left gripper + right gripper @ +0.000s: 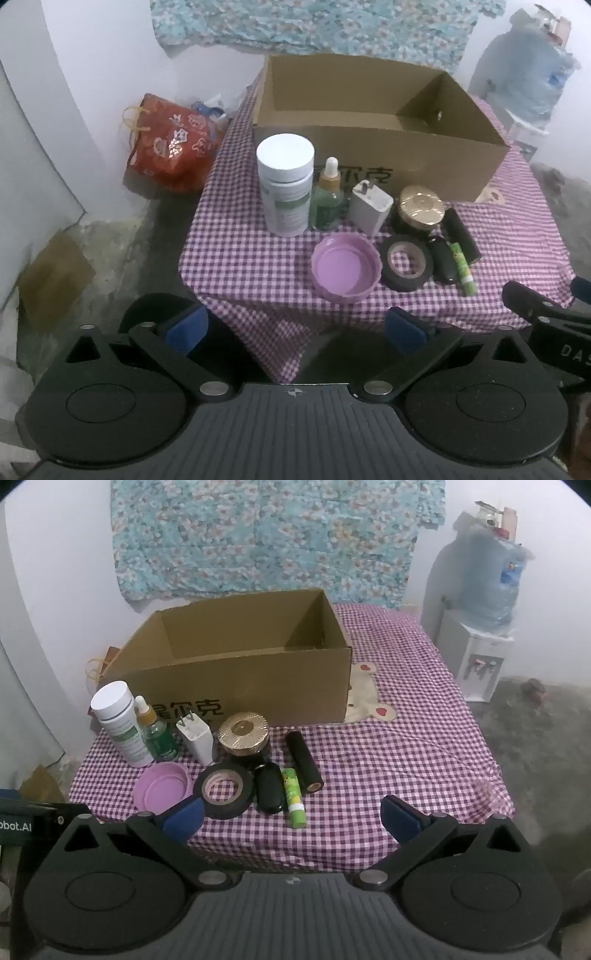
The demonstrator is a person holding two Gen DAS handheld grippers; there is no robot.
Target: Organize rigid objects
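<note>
Nine small items are sitting on the checked cloth (406, 738) in front of one open cardboard box (236, 672). Among them, one white pill bottle (120, 722) is standing beside one green dropper bottle (157, 733), and one white plug charger (195, 738) is standing next to one round jar with a gold lid (243, 738). One lilac lid (162, 788) is lying rim up, one roll of black tape (223, 788) is lying flat, and one black oval fob (269, 788), one green glue stick (293, 797) and one black cylinder (303, 762) are lying side by side. Two grippers are showing, one per view, each spreading two blue-padded fingers.
</note>
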